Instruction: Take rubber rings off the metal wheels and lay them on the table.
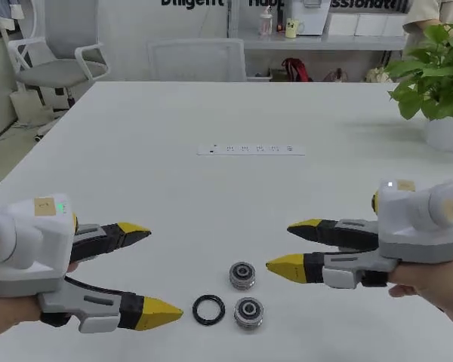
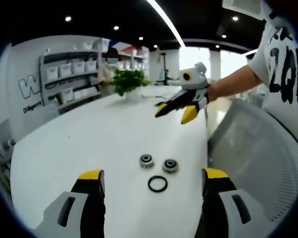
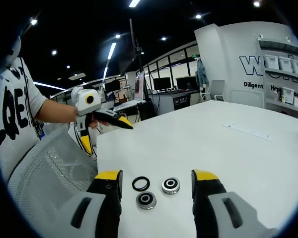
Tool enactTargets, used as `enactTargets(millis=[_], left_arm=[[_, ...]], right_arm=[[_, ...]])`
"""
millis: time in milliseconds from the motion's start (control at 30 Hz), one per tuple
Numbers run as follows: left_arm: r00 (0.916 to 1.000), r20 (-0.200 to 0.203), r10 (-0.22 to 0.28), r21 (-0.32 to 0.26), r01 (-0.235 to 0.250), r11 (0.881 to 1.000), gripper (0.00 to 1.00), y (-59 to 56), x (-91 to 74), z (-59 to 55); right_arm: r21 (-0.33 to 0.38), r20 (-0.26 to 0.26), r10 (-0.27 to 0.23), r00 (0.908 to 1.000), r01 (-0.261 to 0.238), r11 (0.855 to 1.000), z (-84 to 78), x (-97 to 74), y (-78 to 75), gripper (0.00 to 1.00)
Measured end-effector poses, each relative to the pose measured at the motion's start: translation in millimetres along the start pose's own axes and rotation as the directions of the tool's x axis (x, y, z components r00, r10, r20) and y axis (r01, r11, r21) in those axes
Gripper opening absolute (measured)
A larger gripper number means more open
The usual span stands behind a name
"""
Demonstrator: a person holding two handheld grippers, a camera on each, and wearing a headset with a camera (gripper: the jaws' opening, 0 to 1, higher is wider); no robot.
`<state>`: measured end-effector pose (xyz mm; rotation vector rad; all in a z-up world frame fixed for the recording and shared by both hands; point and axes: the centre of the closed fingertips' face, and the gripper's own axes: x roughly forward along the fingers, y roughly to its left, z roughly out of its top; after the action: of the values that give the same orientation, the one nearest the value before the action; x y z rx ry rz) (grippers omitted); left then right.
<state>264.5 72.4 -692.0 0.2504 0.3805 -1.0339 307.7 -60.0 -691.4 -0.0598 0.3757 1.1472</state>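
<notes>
so, l gripper & r gripper both spread wide, empty; rubber ring flat on table, just beside near wheel, far wheel behind.

White table, two metal wheels, rubber ring, power strip

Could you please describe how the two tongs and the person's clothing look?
Both the left tongs and right tongs have white boxy bodies, grey-black tapering jaws and yellow pointed tips. The person wears a white short-sleeved T-shirt with black lettering.
</notes>
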Motion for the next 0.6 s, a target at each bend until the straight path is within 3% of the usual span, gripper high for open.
enactTargets(millis=[100,467,600], left_arm=[[1.0000,-0.002,0.008,-0.003,-0.008,1.000,0.82,0.5,-2.6,-1.6],[0.9992,0.006,0.039,-0.028,-0.039,0.999,0.83,6.8,-10.9,-6.5],[0.9989,0.007,0.046,-0.036,-0.046,0.998,0.83,8.0,-12.3,-8.7]], right_arm=[[0.004,0.004,-0.009,1.0000,0.009,1.000,-4.6,-4.2,-0.9,0.58],[-0.040,-0.059,-0.022,0.9980,0.020,0.999,-30.0,-12.2,6.9,0.66],[-0.048,-0.079,-0.026,0.9966,0.022,0.999,-38.7,-13.4,2.9,0.69]])
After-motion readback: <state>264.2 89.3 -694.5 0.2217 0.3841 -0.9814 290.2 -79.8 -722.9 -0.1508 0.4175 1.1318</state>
